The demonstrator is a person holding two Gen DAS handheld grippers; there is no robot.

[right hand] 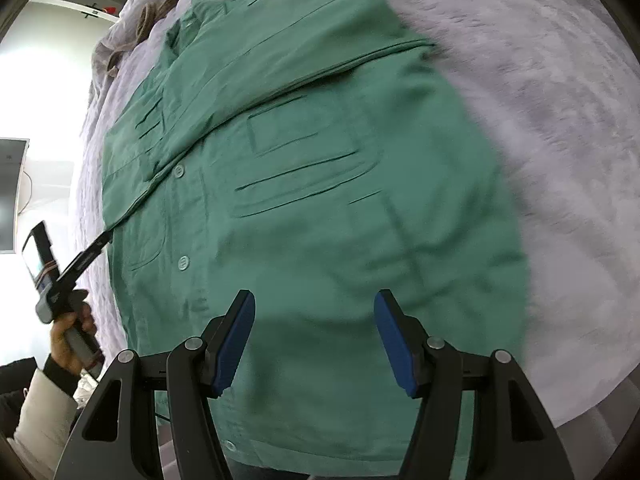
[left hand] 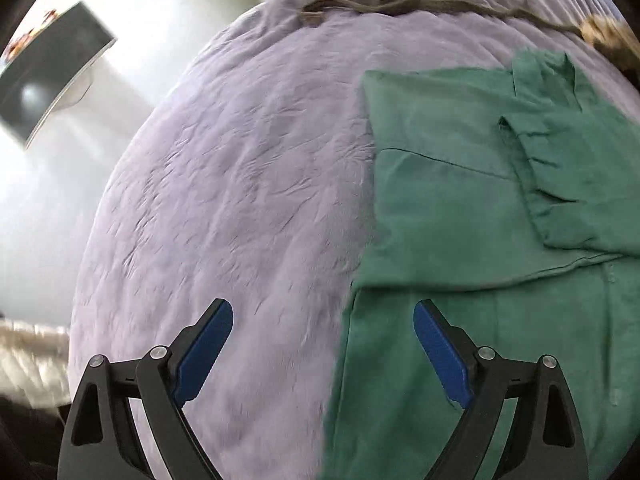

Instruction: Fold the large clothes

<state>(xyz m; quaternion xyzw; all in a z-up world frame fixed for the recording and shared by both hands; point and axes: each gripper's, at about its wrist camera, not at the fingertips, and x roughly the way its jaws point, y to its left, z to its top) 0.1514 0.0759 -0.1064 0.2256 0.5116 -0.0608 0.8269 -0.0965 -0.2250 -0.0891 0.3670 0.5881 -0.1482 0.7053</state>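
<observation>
Both tongs, left (left hand: 323, 354) and right (right hand: 314, 342), gape empty over the green shirt (right hand: 320, 184) on the lilac bedspread (left hand: 240, 184)

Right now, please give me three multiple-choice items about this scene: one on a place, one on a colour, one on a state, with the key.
1. Where does the green shirt lie?
A. on a lilac bedcover
B. on a wooden floor
C. inside a basket

2. Which colour are the pads of both grippers?
A. red
B. blue
C. yellow

3. How do the jaws of the right gripper stand?
A. shut on a sleeve
B. shut on nothing
C. open, holding nothing

Key:
1 A, the shirt is spread flat on the lilac bedcover.
2 B, blue pads show in both wrist views.
3 C, its fingers stand wide apart above the cloth; the left gripper is open as well.
</observation>
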